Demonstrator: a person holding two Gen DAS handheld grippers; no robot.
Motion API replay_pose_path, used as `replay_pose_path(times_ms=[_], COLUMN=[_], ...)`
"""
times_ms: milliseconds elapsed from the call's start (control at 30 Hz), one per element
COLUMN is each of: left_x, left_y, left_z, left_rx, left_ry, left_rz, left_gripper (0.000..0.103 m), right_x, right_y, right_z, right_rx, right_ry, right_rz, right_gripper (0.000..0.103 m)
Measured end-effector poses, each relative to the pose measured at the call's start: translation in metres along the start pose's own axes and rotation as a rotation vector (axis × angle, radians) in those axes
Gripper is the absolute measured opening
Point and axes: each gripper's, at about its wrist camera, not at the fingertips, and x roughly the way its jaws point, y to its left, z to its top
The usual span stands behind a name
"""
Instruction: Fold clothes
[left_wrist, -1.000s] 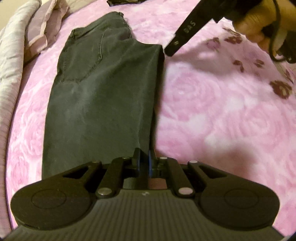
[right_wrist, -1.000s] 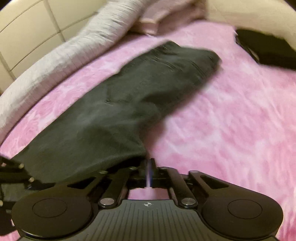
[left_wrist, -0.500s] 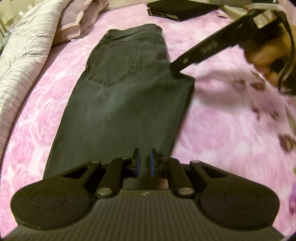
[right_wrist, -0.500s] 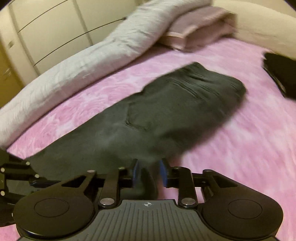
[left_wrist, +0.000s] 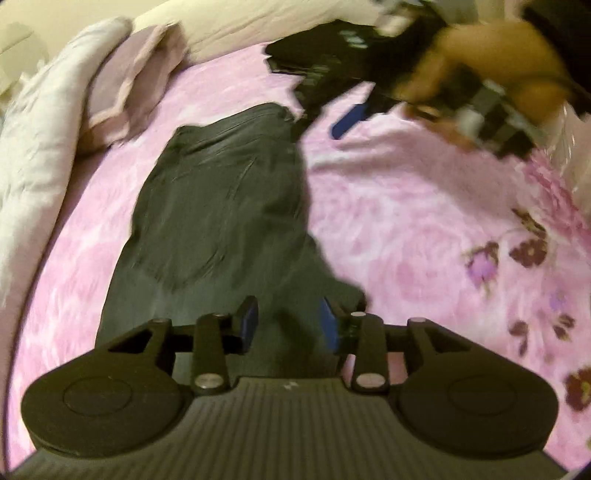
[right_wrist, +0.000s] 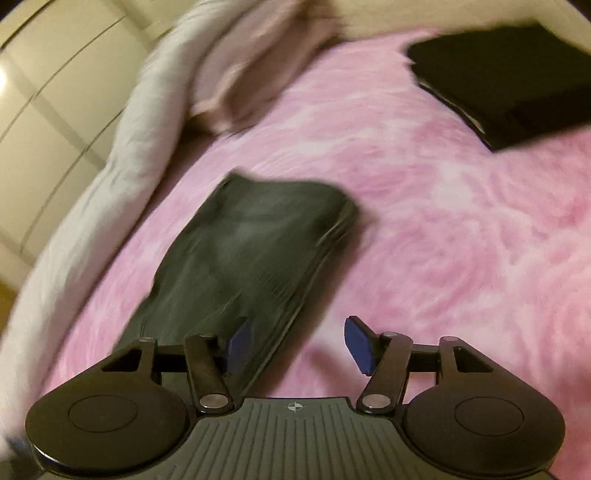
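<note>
So the dark jeans (left_wrist: 221, 221) are lying flat on the pink bed cover (left_wrist: 406, 229), folded lengthwise with the waistband toward the top of the frame, probably laid like that so they can be folded again across the length. Both tongs have just been opening: the left tongs (left_wrist: 288, 321) sit parted over the near end of the fabric with nothing pinched, and the right tongs (right_wrist: 299, 343) gape wide, empty, at the jeans' right edge low in the frame. A folded black stack (right_wrist: 517, 85) waits upper right, likely the done pile. Pillows (right_wrist: 236, 74) sit upper left.
</note>
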Motion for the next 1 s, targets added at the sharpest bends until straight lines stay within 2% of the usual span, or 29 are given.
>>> replay_pose_path(times_ms=[133, 167, 200, 267, 367, 533, 600, 667, 767, 867, 933, 1000], left_x=[0.030, 0.032, 0.035, 0.036, 0.036, 0.033, 0.031, 0.024, 0.001, -0.032, -0.062, -0.093], left_y=[-0.013, -0.015, -0.018, -0.018, -0.019, -0.020, -0.018, -0.015, -0.010, -0.008, -0.007, -0.005], left_z=[0.001, -0.002, -0.004, -0.009, -0.012, -0.011, -0.011, -0.013, -0.020, -0.032, -0.043, -0.056], left_rx=[0.050, 0.059, 0.067, 0.054, 0.043, 0.045, 0.037, 0.003, -0.087, -0.202, -0.322, -0.444], left_ry=[0.086, 0.098, 0.111, 0.118, 0.122, 0.148, 0.159, 0.189, 0.242, 0.295, 0.317, 0.327], left_rz=[-0.005, -0.001, 0.003, 0.007, 0.010, 0.005, 0.002, 0.007, 0.055, 0.118, 0.155, 0.187], left_gripper=[0.032, 0.031, 0.029, 0.029, 0.029, 0.029, 0.029, 0.029, 0.033, 0.037, 0.051, 0.058], right_x=[0.032, 0.037, 0.040, 0.048, 0.059, 0.052, 0.042, 0.029, 0.007, -0.026, -0.048, -0.067], right_y=[-0.030, -0.035, -0.039, -0.043, -0.042, -0.045, -0.044, -0.041, -0.031, -0.016, -0.003, 0.015], right_z=[0.027, 0.031, 0.039, 0.054, 0.065, 0.059, 0.056, 0.051, 0.038, 0.014, 0.000, -0.013], right_rx=[0.211, 0.260, 0.279, 0.301, 0.274, 0.222, 0.187, 0.158, 0.097, -0.012, -0.092, -0.190], right_ry=[0.007, 0.008, 0.018, 0.034, 0.070, 0.058, 0.045, 0.050, 0.089, 0.139, 0.182, 0.231], right_rz=[0.058, 0.082, 0.098, 0.105, 0.090, 0.106, 0.087, 0.031, -0.030, -0.030, -0.029, -0.036], right_gripper=[0.060, 0.048, 0.029, 0.024, 0.022, 0.023, 0.033, 0.046, 0.049, 0.052, 0.053, 0.056])
